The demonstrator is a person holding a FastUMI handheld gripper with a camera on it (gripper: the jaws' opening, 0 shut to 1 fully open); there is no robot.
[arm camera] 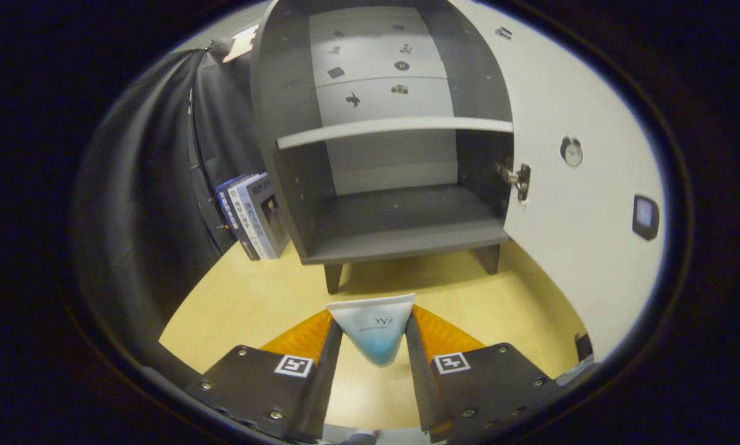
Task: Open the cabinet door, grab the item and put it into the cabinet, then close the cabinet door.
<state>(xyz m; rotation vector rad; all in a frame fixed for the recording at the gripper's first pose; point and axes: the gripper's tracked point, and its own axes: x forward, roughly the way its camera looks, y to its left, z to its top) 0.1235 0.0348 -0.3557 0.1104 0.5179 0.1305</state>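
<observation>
My gripper is shut on a white tube with a blue lower end; both fingers press its sides and its flat crimped end points ahead. The tube hangs above the yellow wooden tabletop. Beyond the fingers stands a grey cabinet on short legs. Its white door is swung wide open to the right, with a metal hinge at its inner edge. Inside, one shelf divides the cabinet. The lower compartment sits straight ahead with nothing in it.
A few books stand upright against the cabinet's left side. Black cloth walls the booth on the left. The open door carries a round knob and a small dark square, and it bounds the space on the right.
</observation>
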